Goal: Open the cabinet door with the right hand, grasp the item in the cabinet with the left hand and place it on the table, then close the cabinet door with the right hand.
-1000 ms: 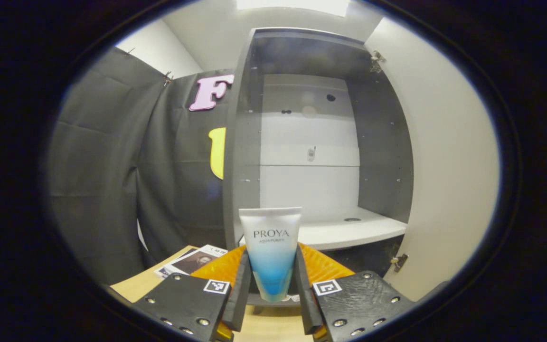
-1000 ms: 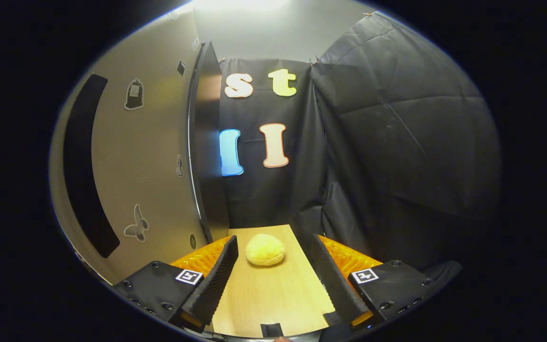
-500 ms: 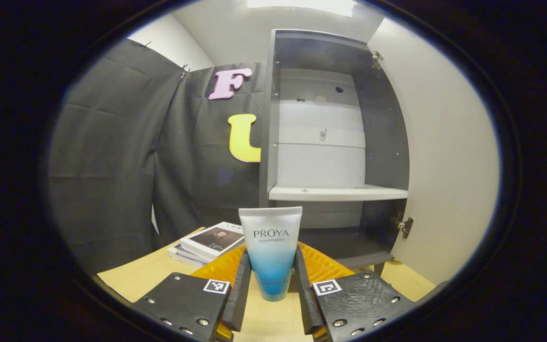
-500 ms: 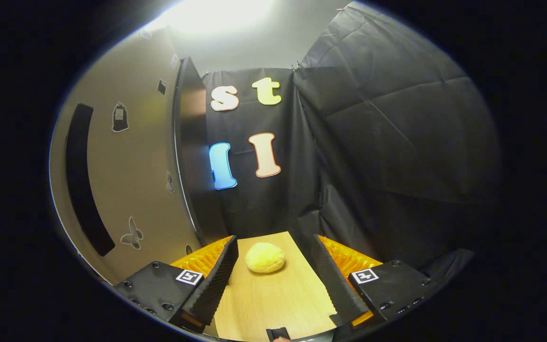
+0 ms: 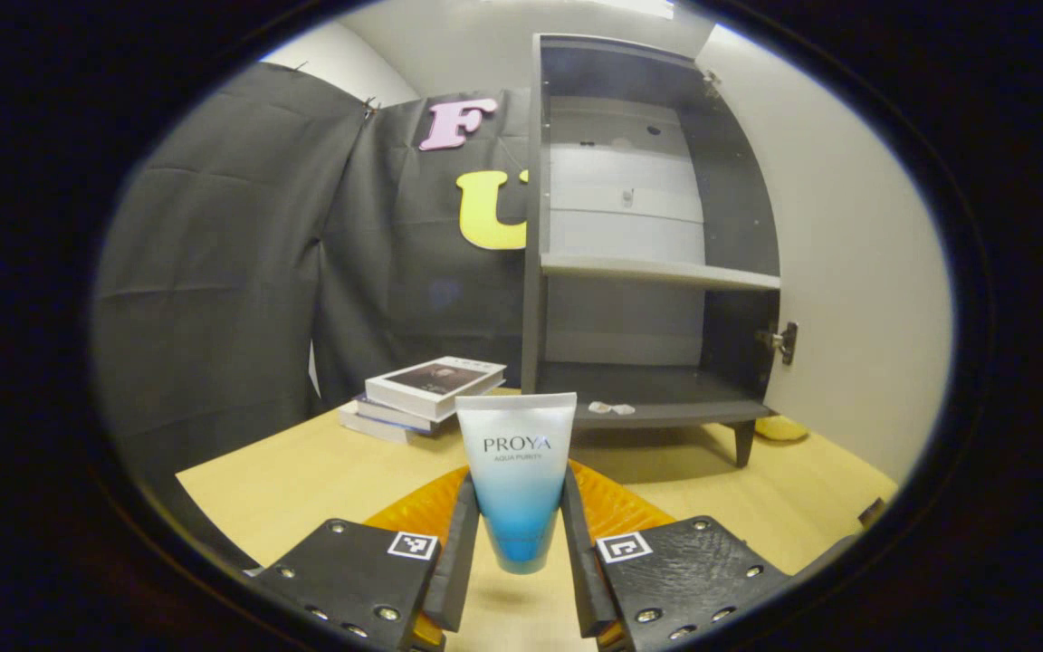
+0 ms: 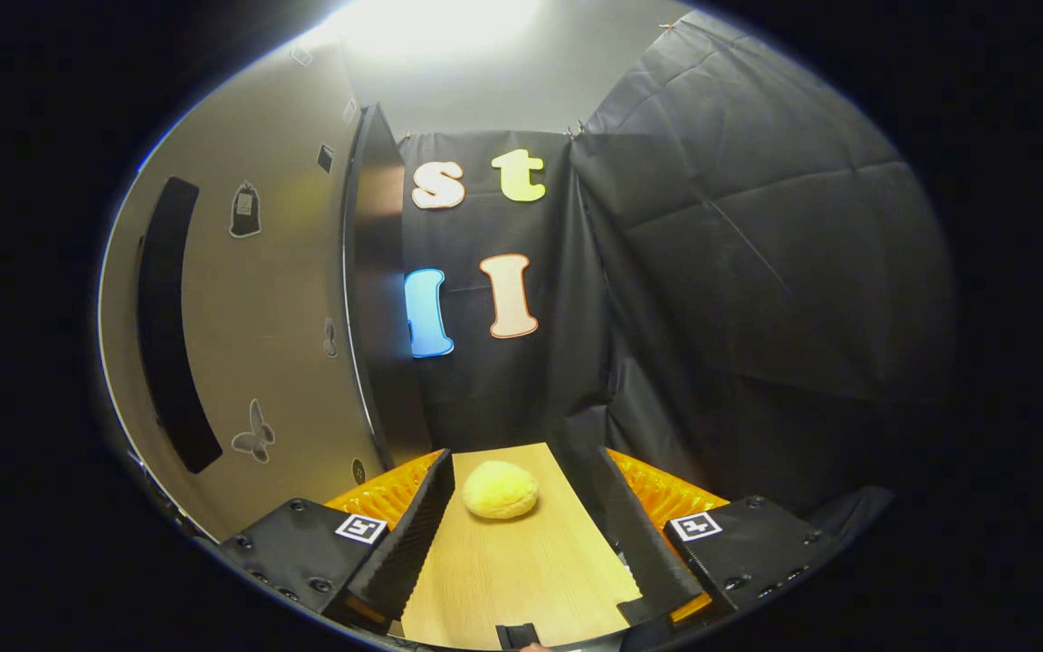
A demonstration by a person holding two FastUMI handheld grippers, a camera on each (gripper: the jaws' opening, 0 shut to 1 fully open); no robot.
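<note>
A white-to-blue cosmetic tube (image 5: 516, 480) printed "PROYA" over "AQUA PURITY" stands cap-down at the bottom centre of the left gripper view, pinched on both sides by the left gripper (image 5: 516, 566), just above the light wood table (image 5: 304, 471). Behind it, at upper centre, the grey cabinet (image 5: 648, 263) stands with its door (image 5: 847, 272) swung wide to the right of the frame, one pale shelf (image 5: 657, 271) crossing its middle. Something small and pale lies on the cabinet's bottom board; what it is cannot be told. A short stack of books (image 5: 422, 394) rests on the table at centre left, just beside the cabinet.

In the right gripper view, the right gripper (image 6: 521, 543) sits at the bottom of the frame with its fingers spread and gripping nothing. A yellow rounded lump (image 6: 500, 490) lies on the table between them, farther off. The door's outer face fills the left of this frame, carrying a long dark handle (image 6: 168, 326) and small stickers, one shaped like a butterfly (image 6: 254, 435).
</note>
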